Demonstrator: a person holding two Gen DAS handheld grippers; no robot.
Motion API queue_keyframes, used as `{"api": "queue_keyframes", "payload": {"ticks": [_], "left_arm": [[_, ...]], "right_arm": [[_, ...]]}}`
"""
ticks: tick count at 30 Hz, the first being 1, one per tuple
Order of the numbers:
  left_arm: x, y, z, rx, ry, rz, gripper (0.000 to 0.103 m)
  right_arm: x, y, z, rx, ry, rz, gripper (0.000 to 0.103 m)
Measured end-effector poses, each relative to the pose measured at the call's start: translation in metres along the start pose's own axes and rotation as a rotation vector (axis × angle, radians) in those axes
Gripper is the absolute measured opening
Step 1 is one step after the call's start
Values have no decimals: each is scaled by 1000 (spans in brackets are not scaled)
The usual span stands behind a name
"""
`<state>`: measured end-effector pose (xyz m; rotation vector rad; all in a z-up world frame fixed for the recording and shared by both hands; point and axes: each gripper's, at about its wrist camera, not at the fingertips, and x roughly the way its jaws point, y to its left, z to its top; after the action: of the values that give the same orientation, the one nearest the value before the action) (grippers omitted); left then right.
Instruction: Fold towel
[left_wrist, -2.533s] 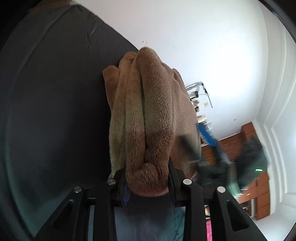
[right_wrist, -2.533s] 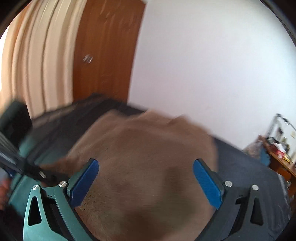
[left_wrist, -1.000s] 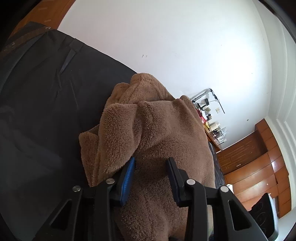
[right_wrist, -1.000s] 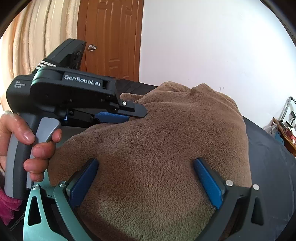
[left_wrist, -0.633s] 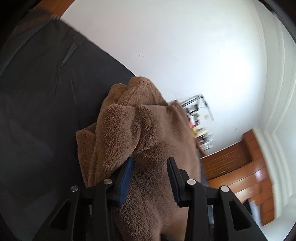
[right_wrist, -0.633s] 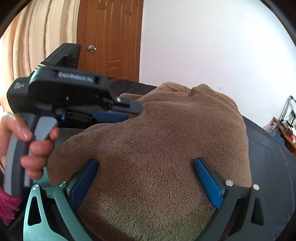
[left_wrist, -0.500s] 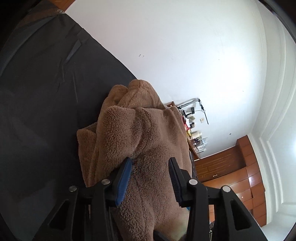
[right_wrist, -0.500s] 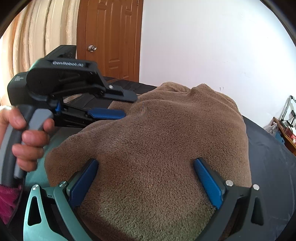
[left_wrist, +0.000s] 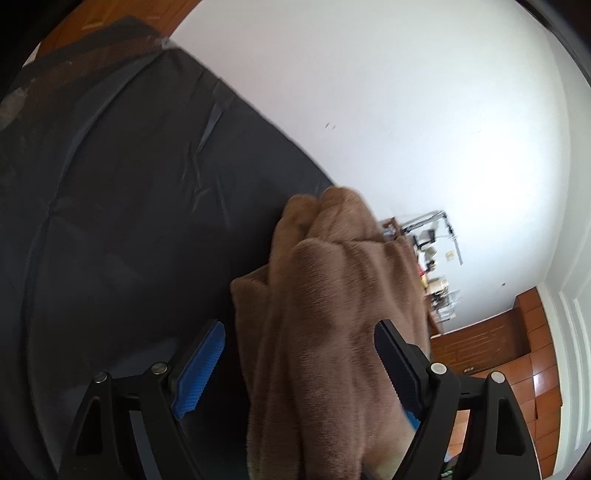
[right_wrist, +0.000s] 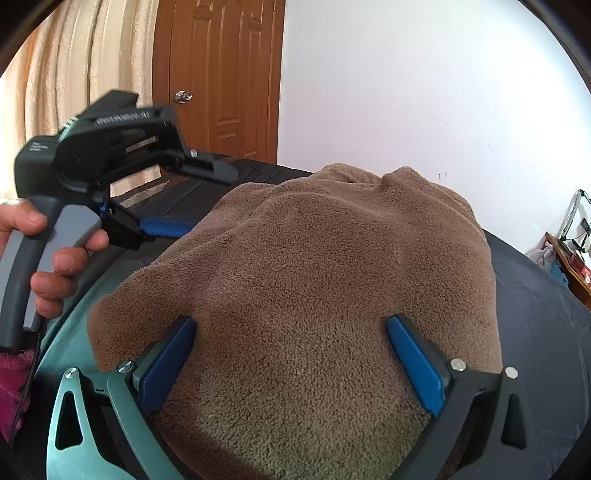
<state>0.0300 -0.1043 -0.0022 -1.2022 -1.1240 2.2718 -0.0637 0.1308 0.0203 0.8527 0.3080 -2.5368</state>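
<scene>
The brown fleece towel (right_wrist: 332, 266) lies in a folded heap on the dark cover (right_wrist: 546, 314). My right gripper (right_wrist: 291, 350) stands open at the towel's near edge, its blue pads (right_wrist: 413, 362) wide apart with the pile between them. A hand (right_wrist: 55, 266) holds my left gripper (right_wrist: 210, 199) at the towel's left side, open and just clear of the cloth. In the left wrist view the towel (left_wrist: 332, 314) is blurred between the spread fingers of the left gripper (left_wrist: 299, 354), which do not press it.
The dark cover (left_wrist: 129, 221) runs far to the left and right of the towel. A wooden door (right_wrist: 221, 74) and curtain (right_wrist: 92, 66) stand behind. A cluttered shelf (left_wrist: 436, 266) and wooden cabinets (left_wrist: 517, 332) are on the right.
My left gripper has opened and let go of the towel fold, then drawn back a little to the left. The right gripper has stayed open in the same place.
</scene>
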Motion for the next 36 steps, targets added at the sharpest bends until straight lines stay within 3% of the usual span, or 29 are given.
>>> {"api": "queue_keyframes", "payload": {"ticks": [8,14,20,24,30,36], "left_arm": [[21,14,-2,-18,95,-36,85],[33,4,1,28,136,-40,87],[43,-3,1,36,209,-107,87],[47,-16,-4,133,222,-29,90],[45,-4,-2,49,237,-76,90],[49,-8,-6,65,276,-126,90]], "right_arm": [[1,0,1,0,-1,0,102],[4,0,2,0,0,-1,102],[8,0,4,0,0,-1,102],[11,-1,5,1,0,0,102],[15,-2,7,0,0,0,102],[19,-3,10,2,0,0,102]]}}
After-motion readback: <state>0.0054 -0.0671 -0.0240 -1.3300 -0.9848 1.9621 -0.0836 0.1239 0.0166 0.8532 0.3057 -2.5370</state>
